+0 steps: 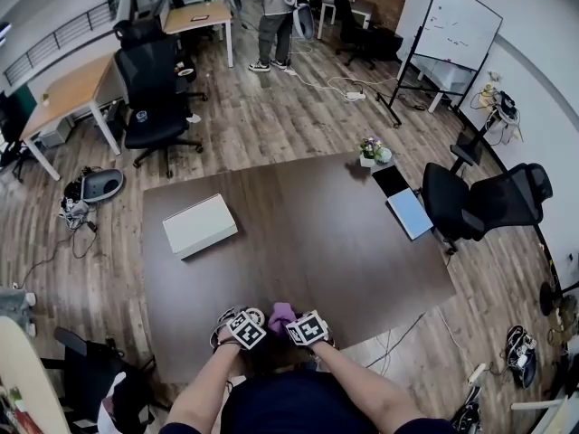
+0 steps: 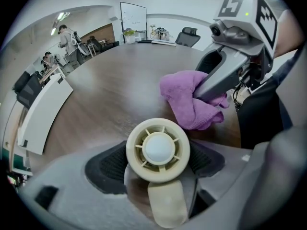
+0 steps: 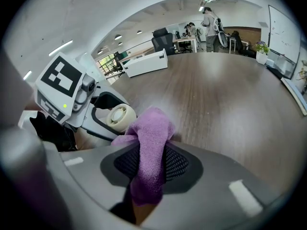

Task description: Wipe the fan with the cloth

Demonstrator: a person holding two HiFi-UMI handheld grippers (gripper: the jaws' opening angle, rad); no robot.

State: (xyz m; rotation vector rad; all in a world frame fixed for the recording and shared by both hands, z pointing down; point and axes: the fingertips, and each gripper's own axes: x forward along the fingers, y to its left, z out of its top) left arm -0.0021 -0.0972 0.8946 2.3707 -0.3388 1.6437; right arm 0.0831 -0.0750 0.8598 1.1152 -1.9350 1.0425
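Your two grippers work at the near edge of the table, right in front of your body, so you have no room toward yourself. Ahead of them the dark wood lies bare and open across most of the top. The things on it keep to the sides: a white box well off to the far left, and a potted plant at the far right corner. A dark flat device and a pale blue one lie along the right edge.

Your left gripper has its jaws pressed in on the fan. The cream round head sits between the black pads and its handle runs back toward the camera. Your right gripper pinches the purple cloth between its pads, with a bunched fold standing up past the fingertips. The cloth hangs just beside the fan's head; whether they touch cannot be told.

The table is a matte brown slab on a wood-plank floor in an open office. A whiteboard stands at the far right, and a person stands at the far end.

Counted:
- one fan, one cloth and two grippers;
- one box, one plant and two flat devices;
- two black office chairs closest to the table, one beyond the far left corner and one at the right side.
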